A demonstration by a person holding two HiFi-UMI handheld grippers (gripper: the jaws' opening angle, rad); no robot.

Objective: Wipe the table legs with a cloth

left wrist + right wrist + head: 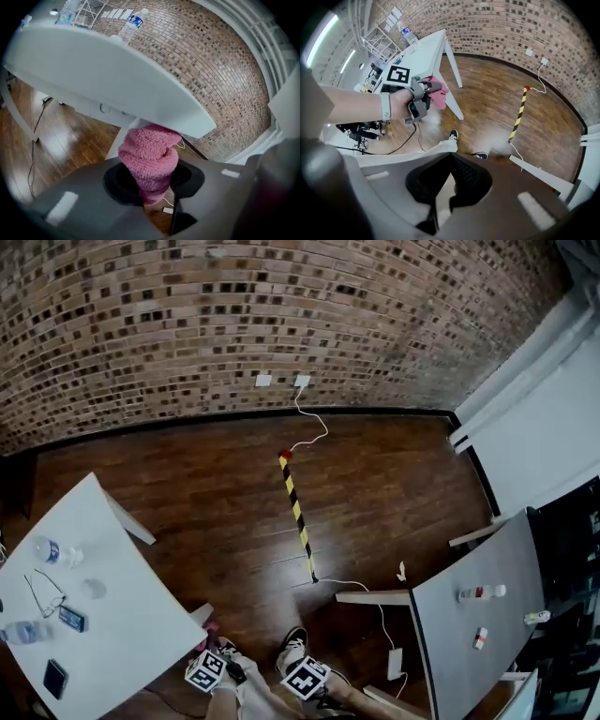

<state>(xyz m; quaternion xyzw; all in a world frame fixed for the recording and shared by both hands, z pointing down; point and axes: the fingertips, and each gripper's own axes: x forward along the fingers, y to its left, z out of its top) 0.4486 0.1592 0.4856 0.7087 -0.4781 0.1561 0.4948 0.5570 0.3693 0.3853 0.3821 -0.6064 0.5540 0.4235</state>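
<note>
Cloth [150,152] in left claw [152,185], perhaps against leg [118,140]

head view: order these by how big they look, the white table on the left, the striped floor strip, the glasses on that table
1. white table, largest by far
2. striped floor strip, long but thin
3. glasses, smallest
No close calls.

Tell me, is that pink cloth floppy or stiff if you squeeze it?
Probably floppy: the pink cloth is squashed into a rumpled lump in the left gripper. It is likely light and soft too, since it looks like a loose, fluffy knit. That bumpy surface probably makes it grippy rather than slippery, so it should stay put.
</note>
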